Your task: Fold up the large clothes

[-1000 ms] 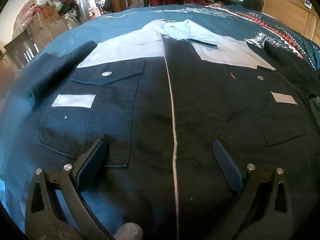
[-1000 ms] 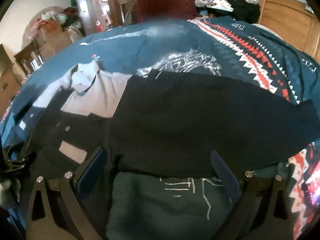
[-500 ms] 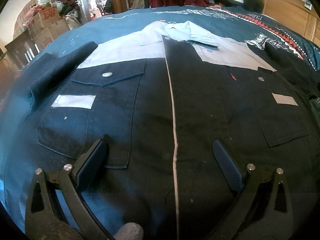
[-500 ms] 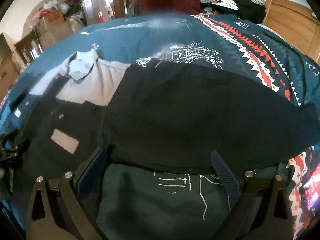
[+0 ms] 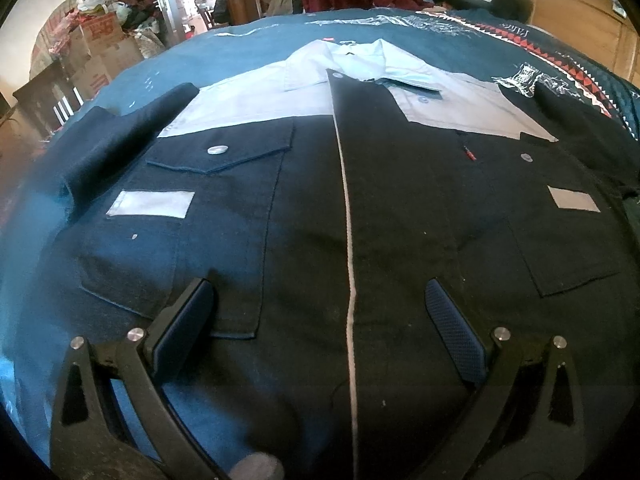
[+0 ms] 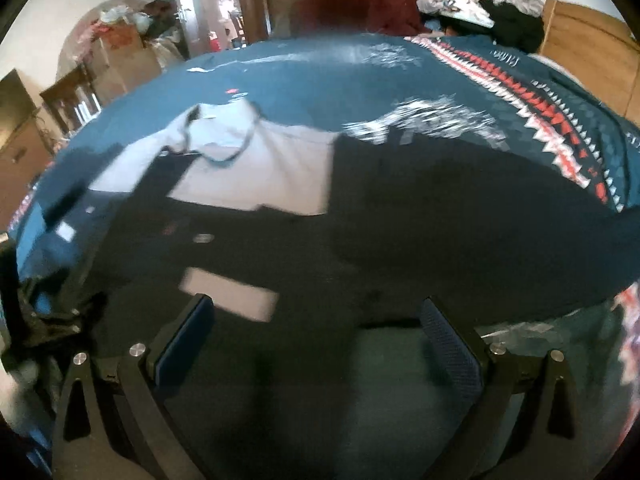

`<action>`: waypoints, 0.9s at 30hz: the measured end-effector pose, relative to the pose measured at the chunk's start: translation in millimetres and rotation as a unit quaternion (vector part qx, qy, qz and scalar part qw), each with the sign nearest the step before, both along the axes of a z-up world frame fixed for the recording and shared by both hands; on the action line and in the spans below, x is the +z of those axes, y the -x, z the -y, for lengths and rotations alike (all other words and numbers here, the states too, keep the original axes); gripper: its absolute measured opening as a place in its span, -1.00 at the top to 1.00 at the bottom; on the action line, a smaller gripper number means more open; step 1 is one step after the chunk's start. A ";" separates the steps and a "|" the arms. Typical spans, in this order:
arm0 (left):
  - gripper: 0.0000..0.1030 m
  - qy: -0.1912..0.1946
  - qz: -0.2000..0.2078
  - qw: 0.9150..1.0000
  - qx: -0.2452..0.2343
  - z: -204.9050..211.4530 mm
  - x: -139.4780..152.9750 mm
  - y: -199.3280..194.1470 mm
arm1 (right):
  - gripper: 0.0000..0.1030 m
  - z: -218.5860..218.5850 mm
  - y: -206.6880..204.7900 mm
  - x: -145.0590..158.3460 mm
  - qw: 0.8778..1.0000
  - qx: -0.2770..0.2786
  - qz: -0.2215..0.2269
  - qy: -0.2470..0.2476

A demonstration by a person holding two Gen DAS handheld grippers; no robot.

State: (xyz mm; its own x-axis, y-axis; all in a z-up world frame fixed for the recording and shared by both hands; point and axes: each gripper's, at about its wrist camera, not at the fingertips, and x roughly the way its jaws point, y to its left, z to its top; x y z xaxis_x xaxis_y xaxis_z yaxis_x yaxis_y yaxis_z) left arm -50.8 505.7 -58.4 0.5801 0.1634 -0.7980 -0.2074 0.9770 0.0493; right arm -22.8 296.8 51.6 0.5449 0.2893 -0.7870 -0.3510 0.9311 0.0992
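Fingers of both grippers stand spread with nothing between them: the left gripper hangs over the lower front of the work shirt, the right gripper over the shirt's right side. That shirt lies face up and flat on the teal bedspread, its placket running straight away from the left fingers toward the pale collar, so its long axis points ahead. Its right sleeve spreads sideways across the right wrist view, nearer the right gripper, which looks best placed to take it. Cardboard boxes stand beyond.
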 end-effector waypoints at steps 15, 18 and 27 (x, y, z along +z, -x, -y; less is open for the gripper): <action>-1.00 -0.070 -0.022 0.991 0.109 -49.5 -7.6 -8.5 | -1.00 -105.0 15.5 -58.3 0.999 0.019 -0.003 0.040; -1.00 -0.056 -0.023 0.992 0.107 -52.8 -8.1 -8.4 | -1.00 -107.9 17.3 -57.9 0.999 0.019 -0.001 0.050; -1.00 -0.079 -0.016 0.989 0.126 -41.5 -7.7 -6.6 | -1.00 -106.7 15.2 -58.0 0.999 0.019 -0.002 0.049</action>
